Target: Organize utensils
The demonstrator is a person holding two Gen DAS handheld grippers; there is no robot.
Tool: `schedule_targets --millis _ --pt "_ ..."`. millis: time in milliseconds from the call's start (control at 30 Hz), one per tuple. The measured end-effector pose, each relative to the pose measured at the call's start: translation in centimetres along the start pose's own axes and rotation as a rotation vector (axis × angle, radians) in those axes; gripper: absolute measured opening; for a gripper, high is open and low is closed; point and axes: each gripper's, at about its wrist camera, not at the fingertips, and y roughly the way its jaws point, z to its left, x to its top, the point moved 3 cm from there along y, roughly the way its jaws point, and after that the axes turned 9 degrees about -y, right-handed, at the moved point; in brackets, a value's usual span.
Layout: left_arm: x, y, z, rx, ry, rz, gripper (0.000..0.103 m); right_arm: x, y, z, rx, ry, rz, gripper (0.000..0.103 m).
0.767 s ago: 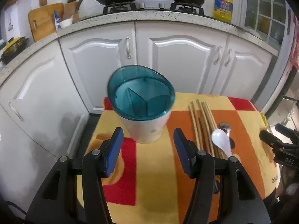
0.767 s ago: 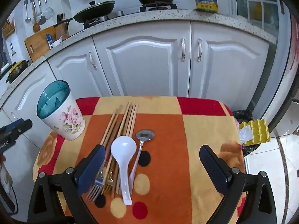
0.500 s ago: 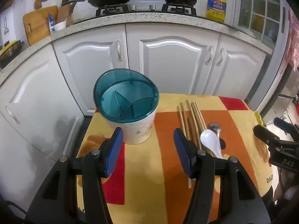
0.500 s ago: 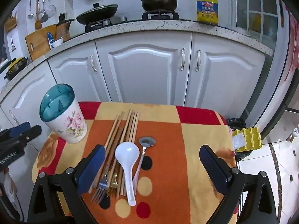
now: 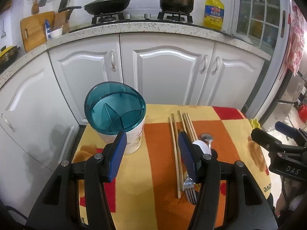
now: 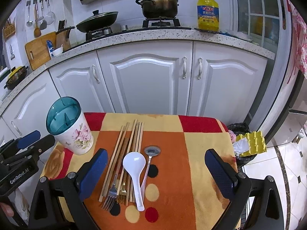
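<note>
A white floral utensil holder [image 6: 73,134] with a teal divided top [image 5: 114,108] stands at the table's far left. Wooden chopsticks [image 6: 130,145], a white soup spoon [image 6: 134,169], a metal spoon [image 6: 151,152], a silver fork [image 6: 111,195] and a gold fork [image 6: 121,190] lie side by side mid-table. My left gripper [image 5: 152,153] is open and empty, near the holder, between it and the chopsticks [image 5: 173,143]. My right gripper [image 6: 156,172] is open wide and empty, above the utensils.
The small table is covered by an orange, yellow and red cloth [image 6: 172,163]. White cabinets [image 6: 149,80] stand close behind it. A bin with a yellow egg carton [image 6: 251,141] sits on the floor at the right.
Both grippers have drawn back and up from the table, so the holder and utensils look smaller and lower. Nothing on the table has moved.
</note>
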Motion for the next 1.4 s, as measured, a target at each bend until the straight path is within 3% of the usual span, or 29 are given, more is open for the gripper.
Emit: schedule_targets --millis 1400 --pt "0.21 0.21 -0.08 0.005 -0.007 0.004 0.056 -0.49 0.09 0.58 -0.029 -0.009 0.012 0.100"
